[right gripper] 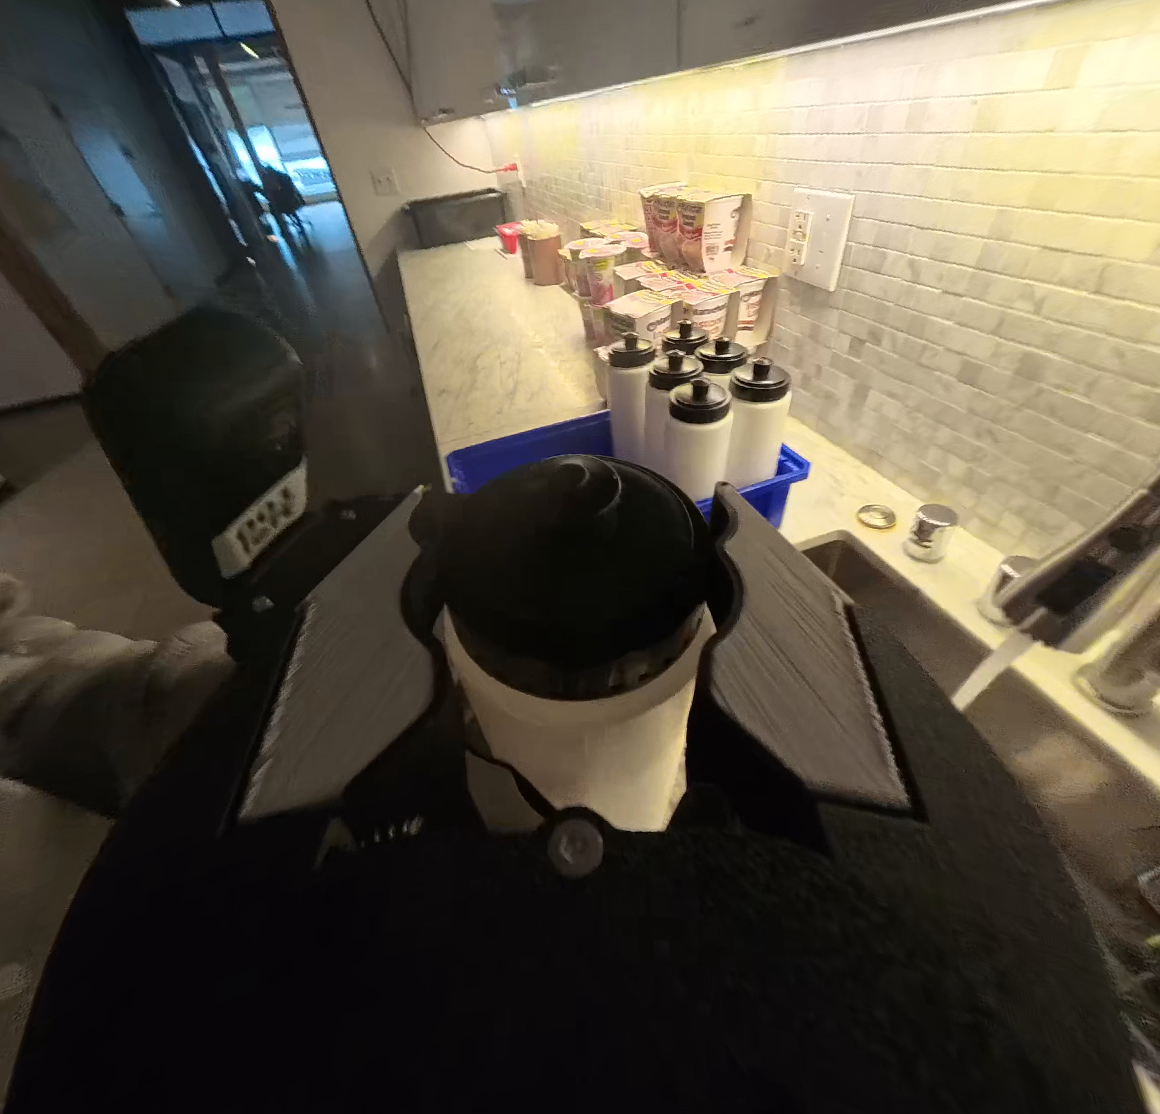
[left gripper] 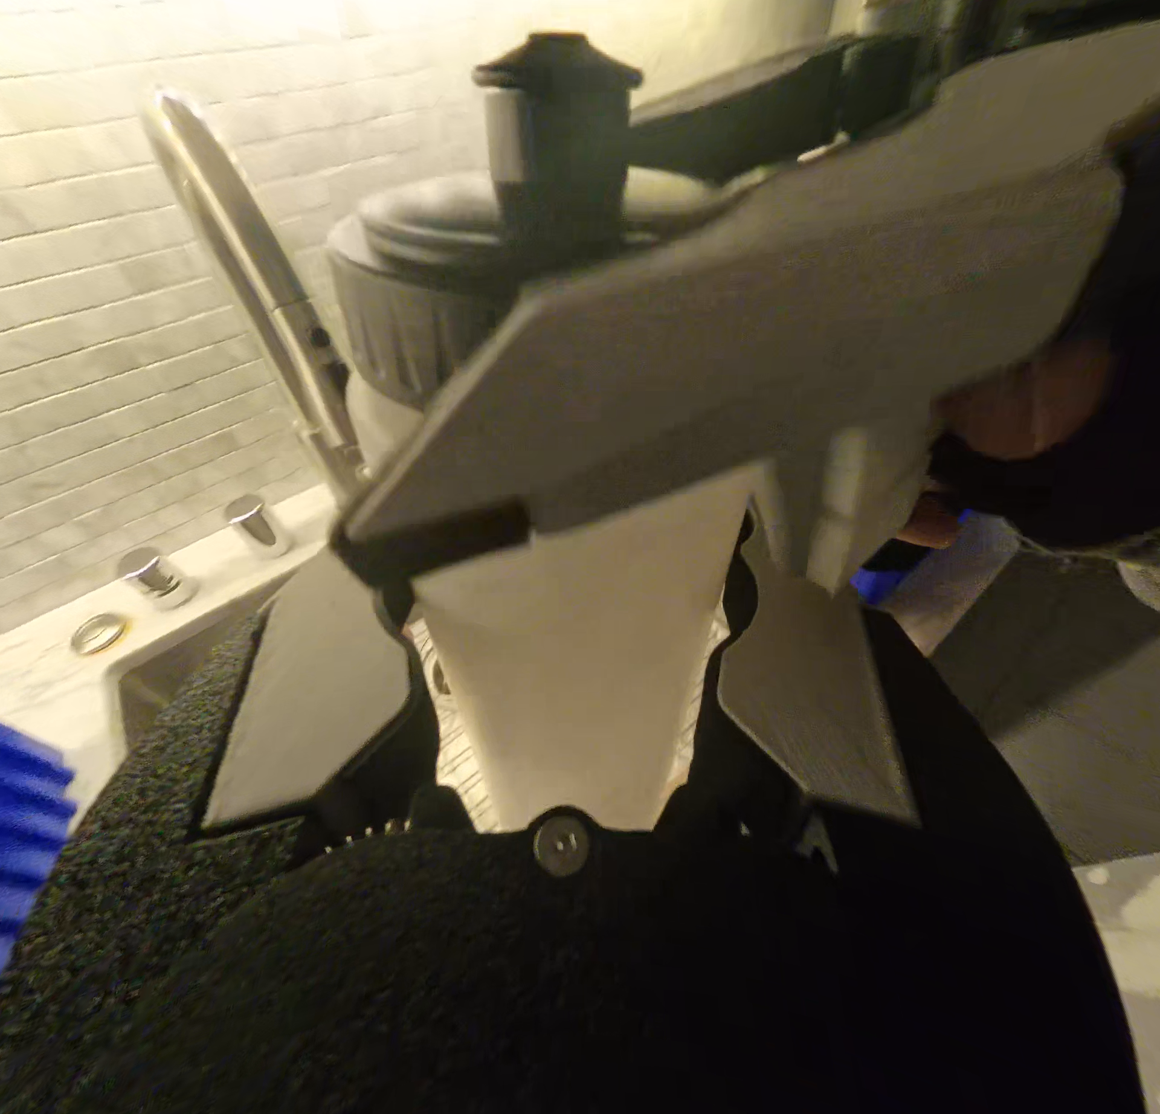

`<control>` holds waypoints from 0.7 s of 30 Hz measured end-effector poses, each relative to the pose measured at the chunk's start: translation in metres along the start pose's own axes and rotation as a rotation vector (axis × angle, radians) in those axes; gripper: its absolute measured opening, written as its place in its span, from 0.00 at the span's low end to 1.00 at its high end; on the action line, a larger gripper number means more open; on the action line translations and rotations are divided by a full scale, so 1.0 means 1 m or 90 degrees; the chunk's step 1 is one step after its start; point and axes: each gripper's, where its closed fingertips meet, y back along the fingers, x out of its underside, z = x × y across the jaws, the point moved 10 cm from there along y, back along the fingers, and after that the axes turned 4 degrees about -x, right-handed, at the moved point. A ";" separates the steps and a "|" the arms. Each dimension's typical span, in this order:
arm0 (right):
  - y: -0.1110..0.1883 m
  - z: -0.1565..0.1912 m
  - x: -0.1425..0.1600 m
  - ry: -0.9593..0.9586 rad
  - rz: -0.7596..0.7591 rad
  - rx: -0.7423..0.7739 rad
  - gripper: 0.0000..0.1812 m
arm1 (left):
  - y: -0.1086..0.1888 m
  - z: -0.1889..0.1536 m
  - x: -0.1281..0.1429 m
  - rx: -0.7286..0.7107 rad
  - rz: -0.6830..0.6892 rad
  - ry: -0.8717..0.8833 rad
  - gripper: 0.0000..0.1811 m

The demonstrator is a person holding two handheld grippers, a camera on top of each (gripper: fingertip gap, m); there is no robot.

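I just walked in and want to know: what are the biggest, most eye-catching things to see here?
Right in the middle, a white bottle with a black cap is squeezed by both grippers: the right gripper near its cap and the left gripper on its body. Behind it, more white bottles stand in a blue bin on the marble counter. At the right, water runs from the shiny faucet into the sink.

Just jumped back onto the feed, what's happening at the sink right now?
Both grippers hold one white plastic bottle with a black screw cap by the steel sink. The left gripper has its jaws closed on the white body; the right gripper has its jaws around the cap. Water runs from the chrome tap. Six matching bottles stand in a blue plastic bin on the marble counter.
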 end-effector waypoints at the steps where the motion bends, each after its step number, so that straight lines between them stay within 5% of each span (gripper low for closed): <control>1: 0.007 0.003 -0.001 -0.014 -0.009 -0.014 0.47 | -0.001 -0.008 0.000 0.005 -0.007 -0.004 0.57; 7: 0.037 0.013 -0.001 -0.017 0.011 -0.129 0.47 | -0.002 -0.040 -0.002 0.149 -0.022 0.023 0.58; 12: 0.062 0.028 -0.009 -0.023 -0.002 -0.537 0.47 | 0.022 -0.076 -0.016 0.505 -0.052 0.032 0.58; 15: 0.064 0.020 -0.017 -0.033 -0.039 -0.425 0.50 | 0.018 -0.069 -0.019 0.480 -0.061 0.074 0.57; 21: 0.079 0.039 -0.010 -0.020 -0.068 0.040 0.53 | 0.009 -0.056 -0.013 0.186 -0.040 0.069 0.58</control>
